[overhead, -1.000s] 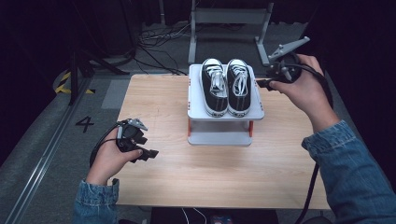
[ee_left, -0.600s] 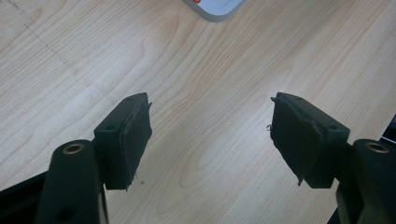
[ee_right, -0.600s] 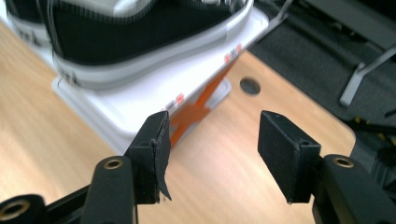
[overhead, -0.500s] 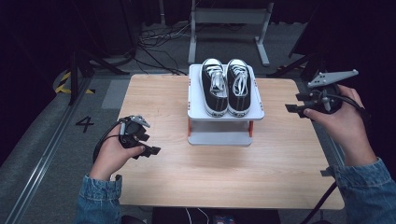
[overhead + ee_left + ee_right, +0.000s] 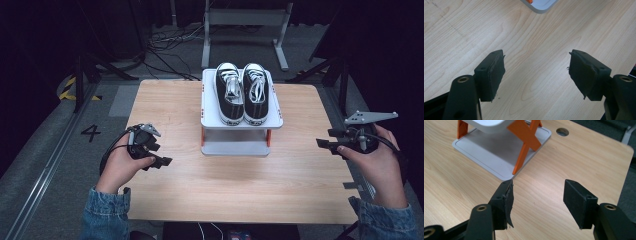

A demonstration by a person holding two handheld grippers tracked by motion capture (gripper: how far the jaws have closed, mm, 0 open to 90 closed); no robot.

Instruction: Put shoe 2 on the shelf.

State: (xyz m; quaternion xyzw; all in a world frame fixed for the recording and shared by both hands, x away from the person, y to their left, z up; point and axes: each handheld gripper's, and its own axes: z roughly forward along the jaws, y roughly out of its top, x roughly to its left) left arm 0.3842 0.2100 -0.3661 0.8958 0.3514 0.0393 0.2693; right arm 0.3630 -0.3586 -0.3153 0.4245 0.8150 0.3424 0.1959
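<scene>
Dark surroundings with cables and a metal frame on the floor ring a pale wooden table (image 5: 280,200); near the middle of its far edge stands a small two-tier rack (image 5: 242,120), white shelves on orange cross-braced legs. On the rack's top shelf sits a pair of black canvas sneakers (image 5: 241,94) with white laces and white toe caps, side by side and touching, toes toward the far edge, heels at the shelf's near rim. Judged by appearance, the shoes are light, with soft uppers that would give under pressure and stiffer rubber soles and heel counters; the firmest hold looks to be at the heel, or across the sole and upper rim of one shoe, while the laces offer a poor, slipping hold. The lower shelf appears bare. The left gripper (image 5: 159,162) rests low over the table near its left edge, well apart from the rack, jaws spread wide with nothing between them, only bare wood beneath. The right gripper (image 5: 327,145) hangs at the right edge, pointing toward the rack's base; its jaws have just been opening, stand wide, and carry nothing. Neither gripper touches the sneakers or the rack.
</scene>
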